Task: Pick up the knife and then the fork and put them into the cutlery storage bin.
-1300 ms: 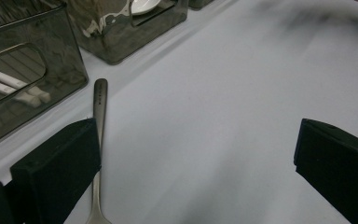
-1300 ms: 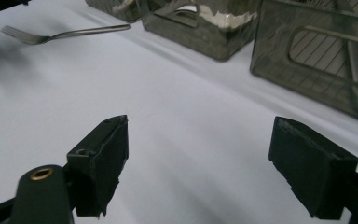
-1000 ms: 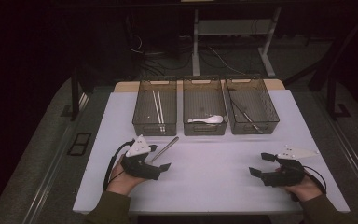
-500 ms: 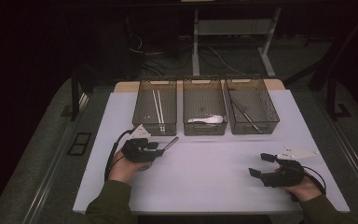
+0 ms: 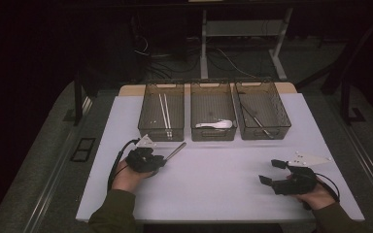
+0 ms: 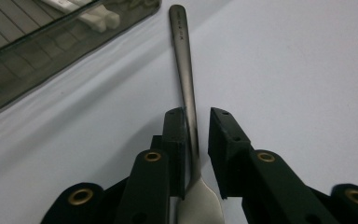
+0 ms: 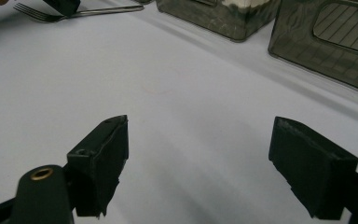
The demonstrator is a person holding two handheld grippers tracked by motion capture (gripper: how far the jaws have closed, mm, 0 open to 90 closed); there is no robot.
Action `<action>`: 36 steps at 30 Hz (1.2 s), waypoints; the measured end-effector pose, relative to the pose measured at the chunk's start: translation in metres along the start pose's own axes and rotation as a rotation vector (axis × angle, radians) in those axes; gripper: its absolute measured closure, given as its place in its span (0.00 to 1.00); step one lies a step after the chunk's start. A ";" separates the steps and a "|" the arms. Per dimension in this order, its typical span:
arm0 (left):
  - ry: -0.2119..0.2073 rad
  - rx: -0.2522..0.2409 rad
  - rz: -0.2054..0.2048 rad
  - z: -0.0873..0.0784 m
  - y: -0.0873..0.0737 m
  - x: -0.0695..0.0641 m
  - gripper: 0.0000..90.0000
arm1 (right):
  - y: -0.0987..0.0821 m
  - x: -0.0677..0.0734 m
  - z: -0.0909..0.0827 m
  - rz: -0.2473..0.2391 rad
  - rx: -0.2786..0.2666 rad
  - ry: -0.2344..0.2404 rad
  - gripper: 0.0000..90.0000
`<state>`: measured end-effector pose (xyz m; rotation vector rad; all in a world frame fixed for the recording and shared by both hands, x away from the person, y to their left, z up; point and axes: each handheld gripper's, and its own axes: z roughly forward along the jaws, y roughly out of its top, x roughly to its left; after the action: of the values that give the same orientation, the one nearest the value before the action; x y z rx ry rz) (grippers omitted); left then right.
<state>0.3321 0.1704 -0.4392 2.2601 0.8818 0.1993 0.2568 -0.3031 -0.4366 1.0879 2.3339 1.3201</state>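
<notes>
A metal fork (image 5: 175, 151) lies on the white table, its handle pointing at the bins. My left gripper (image 5: 159, 160) sits low over its neck. In the left gripper view the fork (image 6: 184, 70) runs between the jaws of the left gripper (image 6: 198, 116). The jaws have just been closing. The handle touches one pad (image 6: 176, 135) and a narrow gap remains at the other. My right gripper (image 5: 270, 172) rests at the table's right front, open and empty. In its own view the right gripper (image 7: 200, 128) has wide jaws over bare table, with the fork (image 7: 42, 15) far off.
Three dark mesh bins stand in a row at the back. The left bin (image 5: 145, 127) holds white chopsticks (image 5: 164, 110). The middle bin (image 5: 213, 138) holds a white spoon (image 5: 216, 124), and the right bin (image 5: 283, 116) holds metal utensils (image 5: 255, 119). The white tabletop (image 5: 213, 189) ends near both forearms.
My left hand moved forward and down onto the fork. Its jaws went from wide to narrow around the fork's neck. The right hand stayed still.
</notes>
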 end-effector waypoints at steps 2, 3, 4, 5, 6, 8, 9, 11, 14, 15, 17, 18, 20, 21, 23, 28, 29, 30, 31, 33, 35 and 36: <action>0.007 0.016 0.009 0.002 0.000 -0.001 0.86 | 0.000 0.000 0.000 -0.001 0.001 0.000 0.22; 0.009 0.013 0.006 0.002 -0.001 -0.002 0.87 | 0.000 0.000 0.000 -0.002 0.002 0.001 0.22; 0.012 0.014 0.013 0.002 -0.001 -0.002 0.87 | 0.000 0.000 0.000 -0.003 0.002 0.001 0.22; 0.017 0.012 0.018 0.002 -0.001 -0.002 0.88 | 0.000 0.000 0.000 -0.003 0.002 0.001 0.22; 0.022 0.013 0.028 0.002 -0.001 -0.002 0.90 | 0.000 0.000 0.000 -0.002 0.002 0.001 0.22; 0.027 0.015 0.050 0.002 -0.002 -0.002 0.93 | 0.000 0.000 0.000 -0.004 0.002 0.000 0.22; 0.028 0.013 0.055 0.002 -0.002 -0.003 0.93 | 0.000 0.000 0.000 -0.005 0.001 0.000 0.22; 0.027 0.009 0.049 0.002 -0.002 -0.003 0.94 | 0.000 0.000 0.000 -0.003 0.005 0.000 0.22; 0.020 0.008 0.063 0.002 -0.002 -0.003 0.95 | 0.000 0.001 0.001 -0.011 0.007 -0.002 0.22; 0.018 0.005 0.065 0.002 -0.003 -0.003 0.95 | 0.000 0.001 0.001 -0.013 0.009 -0.004 0.22; 0.017 0.008 0.073 0.002 -0.002 -0.002 0.95 | -0.001 0.000 0.001 -0.014 0.013 -0.005 0.22; 0.018 0.008 0.075 0.002 -0.002 -0.002 0.95 | -0.001 0.000 0.002 -0.010 0.017 -0.011 0.22; 0.010 0.007 0.090 0.001 -0.002 -0.002 0.95 | -0.001 -0.001 0.002 -0.003 0.019 -0.010 0.22; 0.000 -0.001 0.088 0.001 -0.002 -0.003 0.95 | -0.001 -0.001 0.002 -0.001 0.021 -0.009 0.22; -0.010 -0.008 0.089 -0.001 -0.001 -0.006 0.95 | -0.001 -0.001 0.002 -0.002 0.026 -0.021 0.21; -0.035 -0.027 0.121 -0.007 0.003 -0.013 0.95 | 0.000 0.000 0.002 -0.002 0.022 -0.006 0.21; -0.043 -0.029 0.129 -0.008 0.004 -0.014 0.95 | 0.000 0.000 0.002 -0.010 0.027 0.001 0.21; -0.050 -0.033 0.139 -0.009 0.004 -0.016 0.95 | 0.002 0.000 0.001 -0.019 0.040 0.010 0.21; -0.057 -0.034 0.147 -0.010 0.006 -0.019 0.95 | 0.003 0.000 0.000 -0.032 0.047 0.018 0.21; -0.070 -0.044 0.157 -0.012 0.007 -0.022 0.95 | 0.006 0.000 -0.001 -0.038 0.049 0.042 0.20; -0.083 -0.054 0.172 -0.013 0.010 -0.028 0.95 | 0.010 0.001 -0.003 -0.051 0.063 0.064 0.20; -0.094 -0.055 0.185 -0.013 0.011 -0.030 0.95 | 0.012 0.002 -0.003 -0.061 0.069 0.078 0.20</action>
<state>0.3105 0.1530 -0.4190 2.2797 0.6110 0.1967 0.2592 -0.2998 -0.4245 0.9926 2.4651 1.2914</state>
